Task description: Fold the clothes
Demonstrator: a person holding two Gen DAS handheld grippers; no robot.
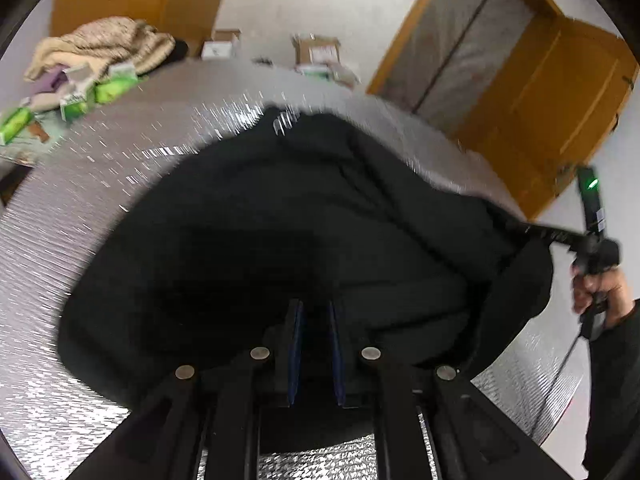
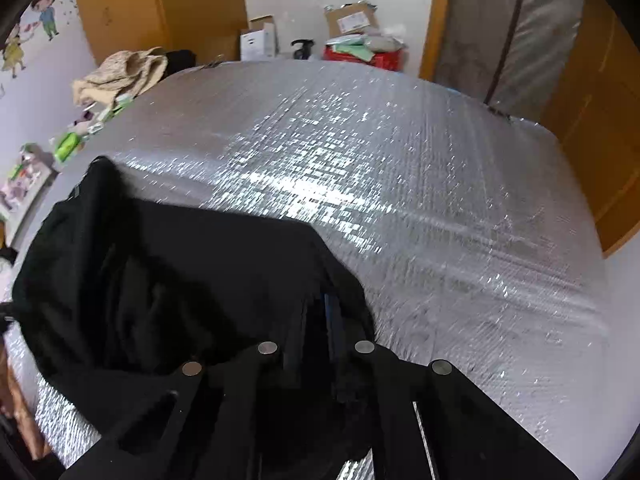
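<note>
A silver, embossed foil mat (image 2: 400,200) covered the wide surface, catching bright glints of light; whether a bed or a worktop lay under it could not be told. White walls closed the room, with orange-brown wooden panelling (image 2: 160,4) behind and an open wooden door (image 1: 552,92) beyond the mat's far right edge, beside a grey zipped fabric cover (image 2: 516,28). Cartoon figure stickers (image 2: 28,28) marked the left wall.

The black garment (image 1: 280,220) lay spread and rumpled on the mat directly ahead of the left gripper (image 1: 316,320), whose blue-padded fingers (image 1: 296,344) stood a little apart with dark cloth at and between them; whether they pinched it could not be told. The right gripper (image 2: 320,320) had its fingers drawn nearly together, buried in the garment's near right corner, apparently clamped on the cloth. In the left wrist view the right hand (image 1: 600,288) held its tool well right of the left fingers, a green light (image 1: 592,183) glowing on it.

Far ahead and left of the fingers lay a beige knitted heap (image 1: 100,44) and green packets (image 1: 96,92). At the far edge stood cardboard boxes (image 2: 352,20), a white box (image 2: 258,42) and a red container (image 2: 380,58). Their labels were too blurred to read.
</note>
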